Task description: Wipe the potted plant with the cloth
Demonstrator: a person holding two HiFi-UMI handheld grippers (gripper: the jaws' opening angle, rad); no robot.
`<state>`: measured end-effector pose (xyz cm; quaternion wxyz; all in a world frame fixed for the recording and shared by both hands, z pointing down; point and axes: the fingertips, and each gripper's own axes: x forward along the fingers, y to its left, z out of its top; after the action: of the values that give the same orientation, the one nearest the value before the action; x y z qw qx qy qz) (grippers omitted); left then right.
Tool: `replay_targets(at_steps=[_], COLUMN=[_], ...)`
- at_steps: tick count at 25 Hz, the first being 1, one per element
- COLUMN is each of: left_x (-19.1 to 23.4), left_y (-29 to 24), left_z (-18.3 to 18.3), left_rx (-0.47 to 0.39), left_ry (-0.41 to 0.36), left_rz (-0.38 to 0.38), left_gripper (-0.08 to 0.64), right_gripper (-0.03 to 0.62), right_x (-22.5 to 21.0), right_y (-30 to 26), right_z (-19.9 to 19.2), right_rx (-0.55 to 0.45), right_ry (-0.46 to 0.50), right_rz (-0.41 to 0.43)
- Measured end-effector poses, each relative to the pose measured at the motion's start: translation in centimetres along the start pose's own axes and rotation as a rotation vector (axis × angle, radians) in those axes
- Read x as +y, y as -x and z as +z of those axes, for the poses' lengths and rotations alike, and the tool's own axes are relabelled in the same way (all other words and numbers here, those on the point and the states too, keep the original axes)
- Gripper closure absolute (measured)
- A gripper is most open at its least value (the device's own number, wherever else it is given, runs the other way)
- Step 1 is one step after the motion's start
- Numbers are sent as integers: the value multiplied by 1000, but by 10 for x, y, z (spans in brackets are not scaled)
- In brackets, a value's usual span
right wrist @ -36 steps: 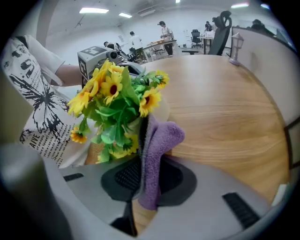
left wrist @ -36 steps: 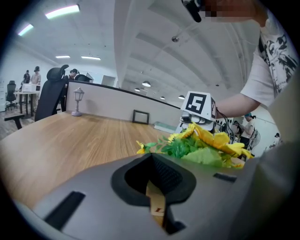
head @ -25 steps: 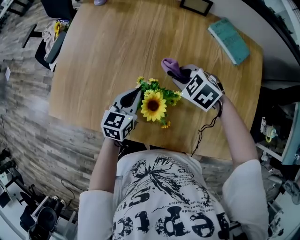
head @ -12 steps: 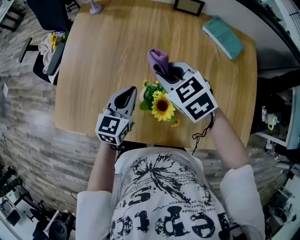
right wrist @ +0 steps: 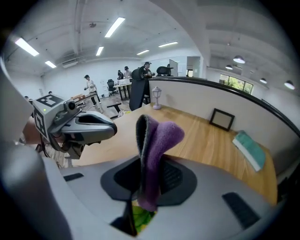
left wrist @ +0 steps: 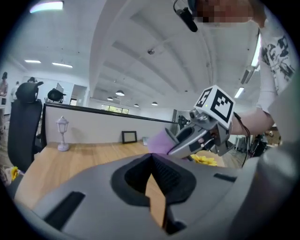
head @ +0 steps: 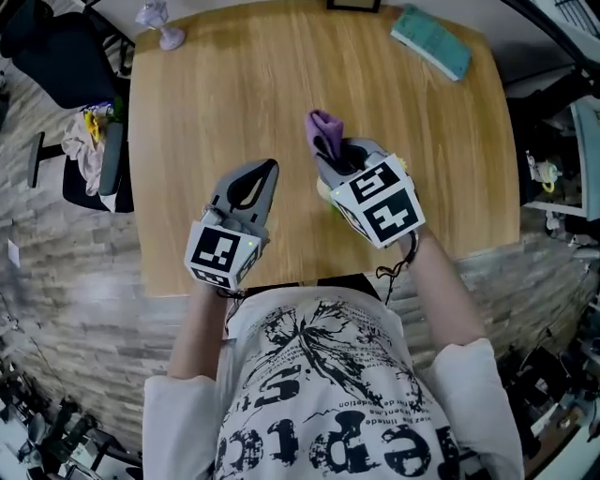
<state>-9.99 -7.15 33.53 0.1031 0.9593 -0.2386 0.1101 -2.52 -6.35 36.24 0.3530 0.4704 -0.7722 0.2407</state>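
**Desk:** How do your tongs stand?

**Operator:** My left tongs [head: 270, 169] are pinched together with nothing between them; I hold them over the bench [head: 216, 94], toward its near edge and left of the middle. My right tongs [head: 336, 157] are clamped on the cloth [head: 322, 129]; it is a purple fold standing up out of the tips.

**Desk:** And the potted plant?

**Operator:** The potted plant [left wrist: 205, 160] is under my right tongs, close to the middle of the near edge; in the head view the tongs cover nearly all of it. The left gripper view catches a yellow sunflower head just below the right tongs; the right gripper view shows green leaves through the gap beneath the cloth. Whether the cloth touches a leaf, I cannot tell.

**Desk:** What else is on the bench?

**Operator:** A picture frame [head: 354, 5] is at the far edge; a teal book [head: 429, 39] lies by the far right corner; a small lamp [head: 159, 19] stands at the far left corner. All three are well apart from the plant; a chair [head: 66, 66] stands off the left edge.
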Motion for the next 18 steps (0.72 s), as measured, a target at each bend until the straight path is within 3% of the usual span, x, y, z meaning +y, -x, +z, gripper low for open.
replay_targets(at_steps=[5, 11, 18], left_x=[10, 15, 21], left_y=[16, 29, 24], left_z=[-10, -40, -66], left_rx=[31, 119, 155], left_ry=[-57, -53, -13], left_rz=[-92, -156, -207], left_gripper=[557, 557, 557], right_gripper=[514, 514, 514], right_x=[32, 49, 47], right_y=[-20, -55, -84], right_z=[-15, -53, -83], right_rx=[16, 83, 103], right_ry=[-132, -355, -501], right_rz=[-47, -120, -228])
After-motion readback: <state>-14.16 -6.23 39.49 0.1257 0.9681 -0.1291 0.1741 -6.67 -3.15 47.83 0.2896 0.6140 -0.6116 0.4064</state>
